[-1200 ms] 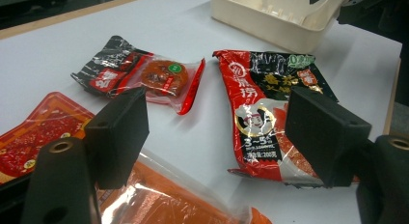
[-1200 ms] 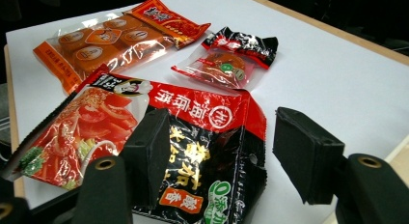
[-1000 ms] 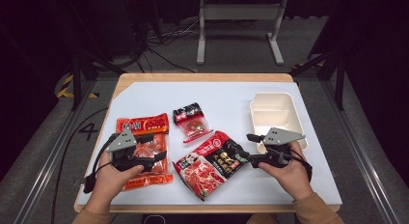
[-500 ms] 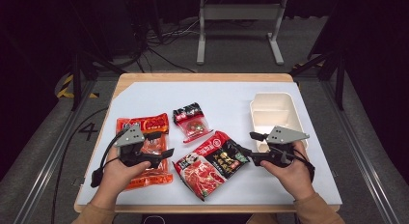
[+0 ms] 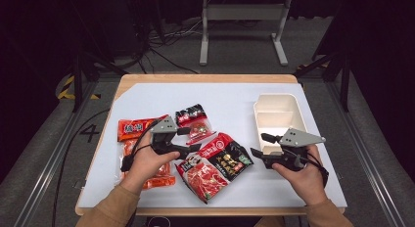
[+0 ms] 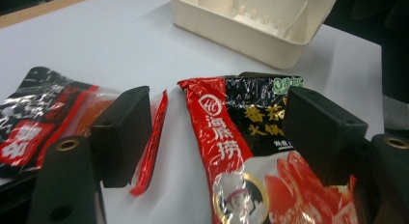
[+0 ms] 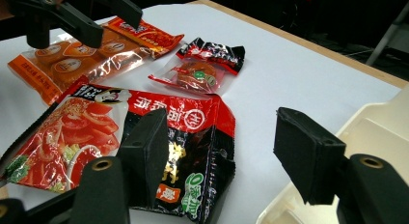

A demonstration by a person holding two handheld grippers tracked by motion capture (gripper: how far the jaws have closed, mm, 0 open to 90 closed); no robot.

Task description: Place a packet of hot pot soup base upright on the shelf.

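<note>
Both spread wide and holding nothing: left gripper point(image 5: 192, 140) and right gripper point(image 5: 259, 145) on either side of the big red-and-black packet point(image 5: 215, 164).

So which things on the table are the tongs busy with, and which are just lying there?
Busy with:
- left tongs, open
- right tongs, open
- the big red-and-black soup packet both pairs point at

Just lying there:
- small black-and-red snack packet
- orange packets
- cream tray, nothing in it
</note>
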